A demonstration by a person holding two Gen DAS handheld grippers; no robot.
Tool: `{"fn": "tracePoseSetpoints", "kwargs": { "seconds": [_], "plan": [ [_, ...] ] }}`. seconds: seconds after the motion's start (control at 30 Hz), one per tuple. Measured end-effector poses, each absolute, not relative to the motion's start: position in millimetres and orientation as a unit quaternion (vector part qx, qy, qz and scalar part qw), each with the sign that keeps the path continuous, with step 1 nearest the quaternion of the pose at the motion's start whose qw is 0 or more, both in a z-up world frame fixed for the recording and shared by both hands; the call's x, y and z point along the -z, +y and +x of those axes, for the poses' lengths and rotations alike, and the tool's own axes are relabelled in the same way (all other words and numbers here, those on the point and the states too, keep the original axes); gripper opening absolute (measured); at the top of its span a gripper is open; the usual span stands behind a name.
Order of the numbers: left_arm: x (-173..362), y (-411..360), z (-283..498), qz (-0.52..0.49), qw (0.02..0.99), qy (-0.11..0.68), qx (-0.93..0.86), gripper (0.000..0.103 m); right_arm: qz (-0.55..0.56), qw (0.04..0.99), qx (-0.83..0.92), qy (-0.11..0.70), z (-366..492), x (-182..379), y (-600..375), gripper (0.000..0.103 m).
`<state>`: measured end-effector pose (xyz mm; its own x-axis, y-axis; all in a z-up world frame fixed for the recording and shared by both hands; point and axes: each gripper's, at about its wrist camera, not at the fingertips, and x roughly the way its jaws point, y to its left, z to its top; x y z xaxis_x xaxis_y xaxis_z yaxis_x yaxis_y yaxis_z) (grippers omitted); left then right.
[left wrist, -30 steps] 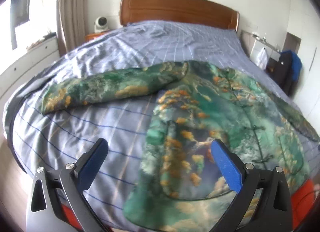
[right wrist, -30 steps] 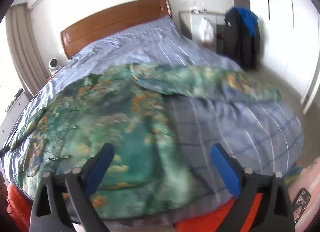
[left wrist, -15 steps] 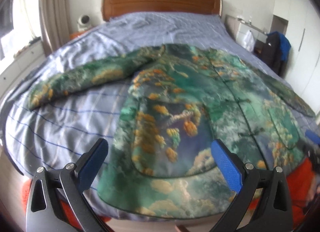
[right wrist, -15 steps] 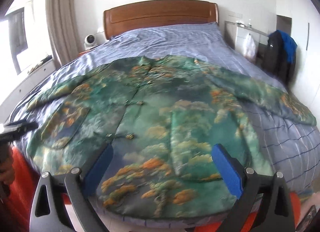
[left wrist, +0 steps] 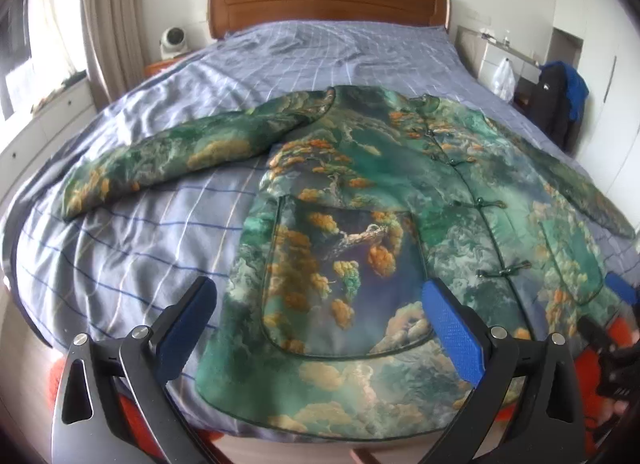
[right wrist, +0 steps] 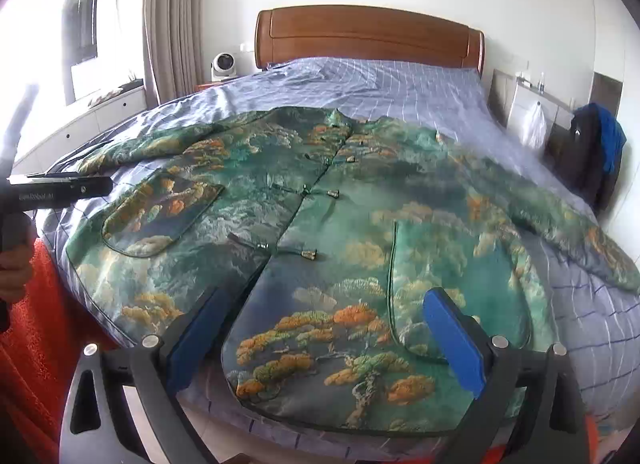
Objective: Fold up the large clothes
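A green patterned jacket (left wrist: 372,200) lies spread flat, front up, on the bed (left wrist: 280,60), with both grippers held released above its lower hem.

The left gripper (left wrist: 320,324) hangs with its blue pads wide apart over the jacket's left pocket (left wrist: 344,280), gripping nothing; the right gripper (right wrist: 332,336) is likewise spread wide over the hem near the other pocket (right wrist: 424,304), holding nothing. The jacket's sleeves (left wrist: 168,160) stretch out to either side across the checked blue bedcover (right wrist: 400,80), and a line of knot buttons (right wrist: 308,192) runs down the closed front. A wooden headboard (right wrist: 368,36) stands at the far end of the bed, with a small white fan (right wrist: 224,64) beside it and a dark coat (right wrist: 592,152) hanging at the right.
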<state>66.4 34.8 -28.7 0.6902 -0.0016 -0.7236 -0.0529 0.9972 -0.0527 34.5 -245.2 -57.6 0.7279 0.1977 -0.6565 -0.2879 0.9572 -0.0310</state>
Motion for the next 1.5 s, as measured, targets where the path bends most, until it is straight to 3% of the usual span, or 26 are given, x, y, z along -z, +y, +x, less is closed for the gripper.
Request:
{"fn": "tracePoseSetpoints", "kwargs": {
  "seconds": [0.37, 0.67, 0.93, 1.5],
  "plan": [
    [22, 26, 65, -0.008, 0.922, 0.387, -0.024, 0.103, -0.076, 0.929, -0.124, 0.341, 33, 59, -239, 0.098],
    [10, 27, 57, 0.021, 0.941, 0.331, -0.075, 0.103, -0.085, 0.93, -0.124, 0.335, 31, 59, -235, 0.101],
    [18, 18, 63, 0.04, 0.928, 0.367, -0.045, 0.103, -0.084, 0.927, -0.127, 0.343, 31, 63, -233, 0.101],
    [16, 23, 65, 0.022, 0.928, 0.37, -0.034, 0.103, -0.068, 0.928, -0.119, 0.347, 36, 61, -241, 0.101]
  ]
}}
